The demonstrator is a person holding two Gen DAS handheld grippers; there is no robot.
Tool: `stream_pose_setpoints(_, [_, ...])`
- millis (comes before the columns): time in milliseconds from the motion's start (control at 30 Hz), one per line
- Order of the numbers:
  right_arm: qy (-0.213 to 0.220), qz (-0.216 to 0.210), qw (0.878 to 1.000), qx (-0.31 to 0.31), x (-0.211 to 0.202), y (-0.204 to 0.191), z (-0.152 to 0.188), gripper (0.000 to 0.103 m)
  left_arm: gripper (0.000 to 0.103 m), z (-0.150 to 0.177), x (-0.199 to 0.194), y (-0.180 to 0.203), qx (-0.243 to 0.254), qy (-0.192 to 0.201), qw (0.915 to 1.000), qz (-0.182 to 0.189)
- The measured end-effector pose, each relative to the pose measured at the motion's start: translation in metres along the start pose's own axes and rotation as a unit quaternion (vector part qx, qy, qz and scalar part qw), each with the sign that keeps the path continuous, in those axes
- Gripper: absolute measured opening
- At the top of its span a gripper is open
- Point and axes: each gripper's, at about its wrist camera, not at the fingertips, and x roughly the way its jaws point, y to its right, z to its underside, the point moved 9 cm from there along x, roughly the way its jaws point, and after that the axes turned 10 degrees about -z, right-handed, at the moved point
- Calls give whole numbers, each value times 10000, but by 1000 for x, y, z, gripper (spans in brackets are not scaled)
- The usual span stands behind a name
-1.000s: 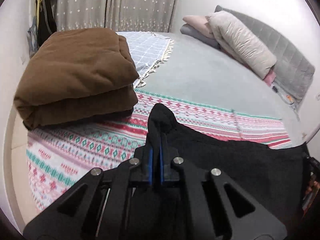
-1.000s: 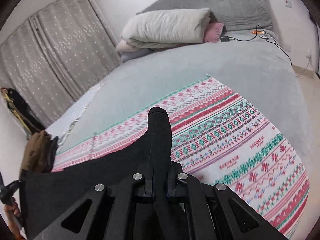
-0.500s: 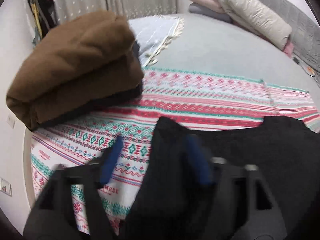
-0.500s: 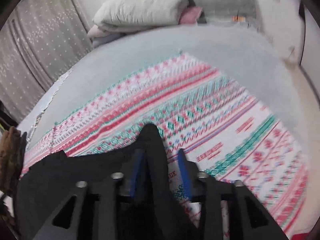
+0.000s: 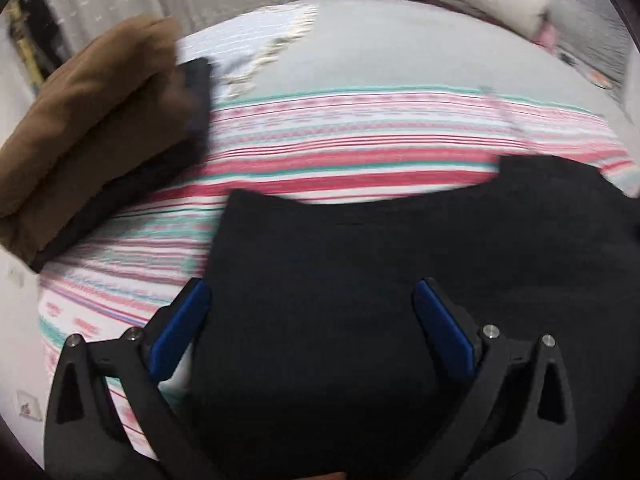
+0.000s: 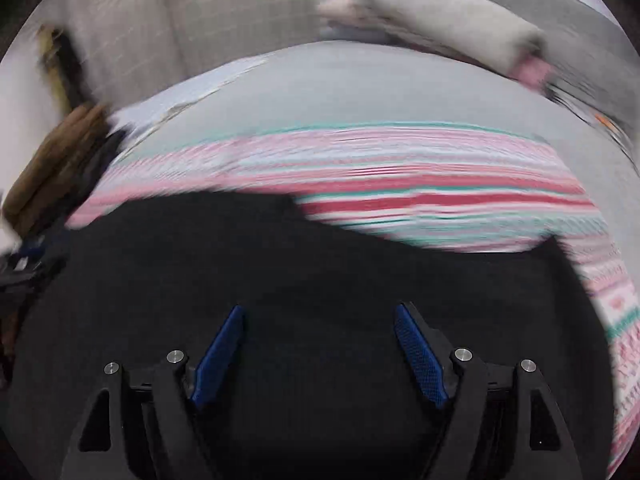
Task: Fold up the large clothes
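Bedding first: a striped blanket (image 5: 360, 136) covers the bed, with a folded brown pile (image 5: 92, 136) already set aside at its far left. The black garment (image 5: 360, 280) lies flat on the blanket, apparently needing more folds. Both the left gripper (image 5: 310, 332) and right gripper (image 6: 318, 354) have just been opening and stand wide above it, pads pressing nothing.

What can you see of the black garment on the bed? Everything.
The black garment is dark, matte, soft cloth, its details lost in blur. It lies spread flat on the striped blanket, its far edge uneven, with one corner at each end. It is not yet folded small. The left claw and right claw stand open over it, having just been opening; no pad presses the cloth.
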Motion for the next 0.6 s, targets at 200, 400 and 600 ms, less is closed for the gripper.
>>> stream_pose_setpoints(200, [-63, 1384, 9774, 1594, -40, 151, 15, 78, 102, 2, 23, -55, -676, -344, 9970, -159])
stream_pose_setpoints(400, [294, 1716, 9778, 1170, -104, 146, 25, 80, 102, 17, -44, -42, -443, -39, 9990, 15])
stream_pose_setpoints(600, [610, 804, 9941, 406, -141, 22, 42, 81, 102, 62, -139, 27, -44, 438, 9953, 859])
